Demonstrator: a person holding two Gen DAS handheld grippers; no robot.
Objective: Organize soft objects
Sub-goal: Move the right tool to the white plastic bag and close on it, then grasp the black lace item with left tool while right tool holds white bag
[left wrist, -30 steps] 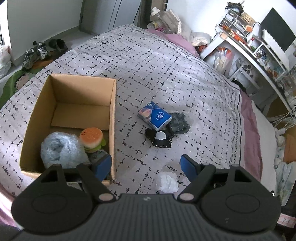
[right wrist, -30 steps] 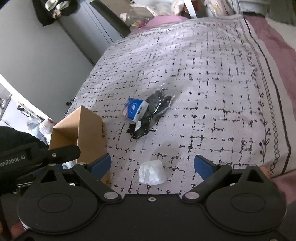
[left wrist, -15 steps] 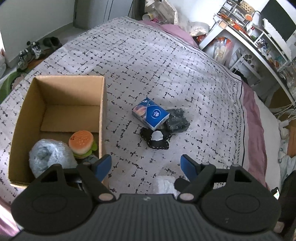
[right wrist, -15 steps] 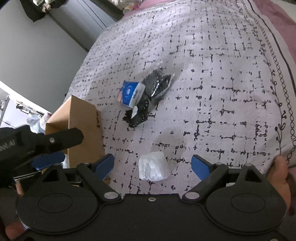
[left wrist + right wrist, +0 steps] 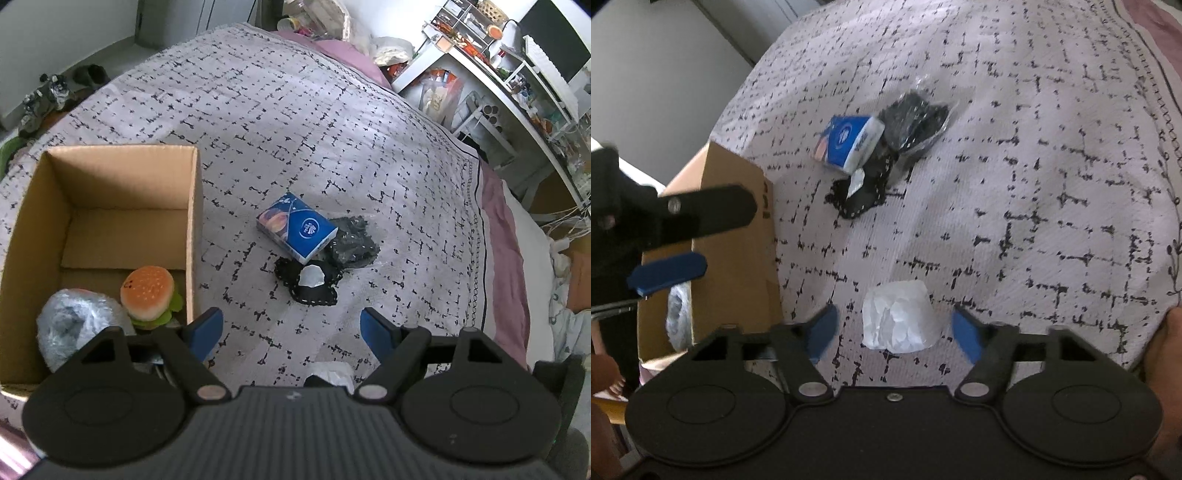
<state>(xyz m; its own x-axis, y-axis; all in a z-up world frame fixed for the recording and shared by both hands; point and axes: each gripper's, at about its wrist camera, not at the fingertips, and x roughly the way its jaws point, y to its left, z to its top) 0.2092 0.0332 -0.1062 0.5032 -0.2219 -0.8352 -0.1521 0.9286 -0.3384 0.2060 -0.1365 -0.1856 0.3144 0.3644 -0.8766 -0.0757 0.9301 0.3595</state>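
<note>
On the near edge of the bedspread (image 5: 1034,184), just beside the cardboard box (image 5: 738,236), a small crumpled white plastic packet (image 5: 897,317) lies between the blue pads of the right gripper (image 5: 892,332). Its jaws are closing around the packet, with a gap on either side, so the pads do not yet press it. The step in hand looks like the pick-up of this packet, one of the soft things bound for the box.

The left gripper (image 5: 291,328) hovers with its jaws well apart and nothing between them, near the box's near corner. In its view the box (image 5: 192,221) already holds a plush hamburger (image 5: 147,291) and a silvery-blue wrapped bundle (image 5: 70,325). Farther out on the bed, well apart from the box, a blue tissue pack (image 5: 299,229) rests against a black item in clear wrap (image 5: 351,243) and a black lace-edged piece (image 5: 314,288).

The next move probably calls for the pads to meet the packet on both sides and squeeze gently, since the thin plastic will crumple and could slip out. Then it needs a lift clear of the box wall and a carry toward the left gripper's side, over the open top.
</note>
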